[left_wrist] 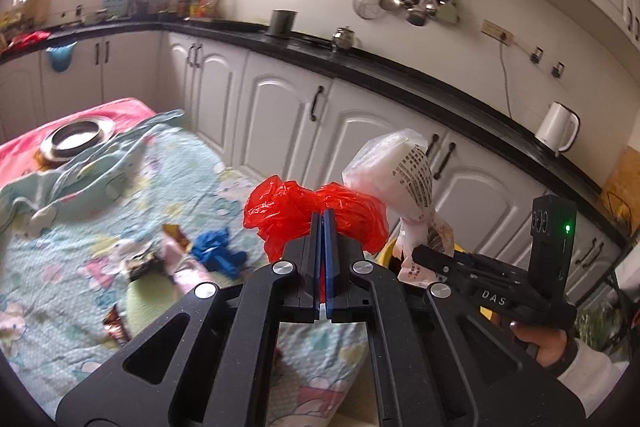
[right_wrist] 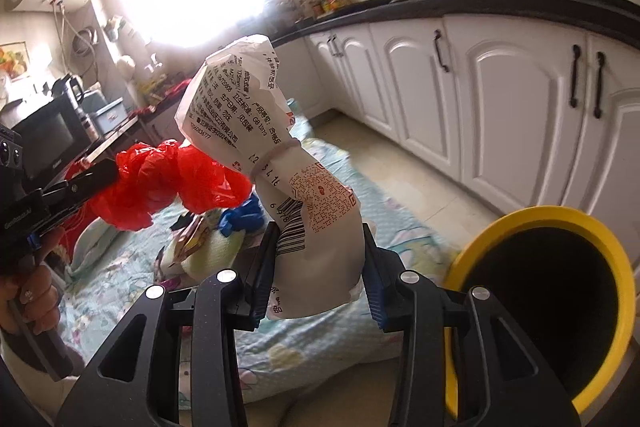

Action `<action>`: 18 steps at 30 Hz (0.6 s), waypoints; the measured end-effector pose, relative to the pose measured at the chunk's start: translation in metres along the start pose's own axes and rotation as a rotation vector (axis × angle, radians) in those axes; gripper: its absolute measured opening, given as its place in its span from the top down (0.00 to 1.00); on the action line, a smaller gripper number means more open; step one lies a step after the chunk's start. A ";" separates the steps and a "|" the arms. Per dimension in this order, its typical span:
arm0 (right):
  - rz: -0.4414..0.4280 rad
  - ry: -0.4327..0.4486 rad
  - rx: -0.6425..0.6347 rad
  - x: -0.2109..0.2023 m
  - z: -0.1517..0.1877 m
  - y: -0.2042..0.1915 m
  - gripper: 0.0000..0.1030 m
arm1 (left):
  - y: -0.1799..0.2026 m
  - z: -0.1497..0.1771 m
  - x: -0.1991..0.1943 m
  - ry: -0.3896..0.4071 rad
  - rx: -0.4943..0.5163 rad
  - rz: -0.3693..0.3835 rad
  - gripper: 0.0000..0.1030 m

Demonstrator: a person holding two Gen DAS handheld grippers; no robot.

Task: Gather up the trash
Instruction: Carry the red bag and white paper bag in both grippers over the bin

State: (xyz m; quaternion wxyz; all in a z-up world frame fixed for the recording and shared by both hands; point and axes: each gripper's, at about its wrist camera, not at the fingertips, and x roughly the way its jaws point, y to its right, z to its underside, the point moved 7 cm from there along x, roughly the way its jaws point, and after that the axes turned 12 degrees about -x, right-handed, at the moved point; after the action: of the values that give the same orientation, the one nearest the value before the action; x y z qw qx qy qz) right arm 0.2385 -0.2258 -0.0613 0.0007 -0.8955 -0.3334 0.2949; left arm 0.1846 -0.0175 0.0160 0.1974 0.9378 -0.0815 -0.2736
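My left gripper (left_wrist: 323, 223) is shut on a crumpled red plastic bag (left_wrist: 288, 211), held up above the table; the bag also shows in the right wrist view (right_wrist: 168, 179). My right gripper (right_wrist: 320, 259) is shut on a white printed packet (right_wrist: 316, 227) tied with a rubber band, held upright; the packet shows in the left wrist view (left_wrist: 404, 171) just right of the red bag. A yellow-rimmed bin (right_wrist: 536, 223) with a dark inside stands right of the right gripper. On the patterned cloth (left_wrist: 80, 227) lie a blue glove (left_wrist: 218, 251) and snack wrappers (left_wrist: 140, 263).
A steel bowl (left_wrist: 76, 139) sits at the far end of the table on pink cloth. White cabinets (left_wrist: 280, 107) under a black counter (left_wrist: 400, 75) run along the right, with a white kettle (left_wrist: 558, 127). A microwave (right_wrist: 44, 135) stands at the left.
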 end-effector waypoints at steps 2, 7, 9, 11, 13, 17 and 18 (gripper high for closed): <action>0.012 0.009 0.019 -0.006 0.001 0.008 0.64 | 0.009 0.002 0.003 -0.004 0.016 0.012 1.00; 0.050 0.034 0.059 -0.022 0.002 0.031 0.64 | 0.030 0.010 0.015 -0.023 0.059 0.035 1.00; 0.069 0.042 0.074 -0.028 0.004 0.040 0.64 | 0.035 0.014 0.019 -0.034 0.069 0.041 1.00; 0.083 0.046 0.086 -0.032 0.006 0.047 0.64 | 0.040 0.019 0.023 -0.047 0.079 0.047 1.00; 0.102 0.051 0.106 -0.038 0.009 0.057 0.64 | 0.045 0.024 0.027 -0.059 0.089 0.052 1.00; 0.131 0.054 0.138 -0.046 0.015 0.074 0.64 | 0.053 0.033 0.035 -0.081 0.103 0.064 1.00; 0.143 0.055 0.144 -0.048 0.016 0.079 0.64 | 0.056 0.036 0.037 -0.087 0.106 0.066 1.00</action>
State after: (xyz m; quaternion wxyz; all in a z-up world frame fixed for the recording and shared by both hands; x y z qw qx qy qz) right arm 0.2484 -0.3193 -0.0649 0.0533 -0.9223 -0.2465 0.2928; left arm 0.1938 -0.0896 -0.0063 0.1525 0.9310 -0.1353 -0.3026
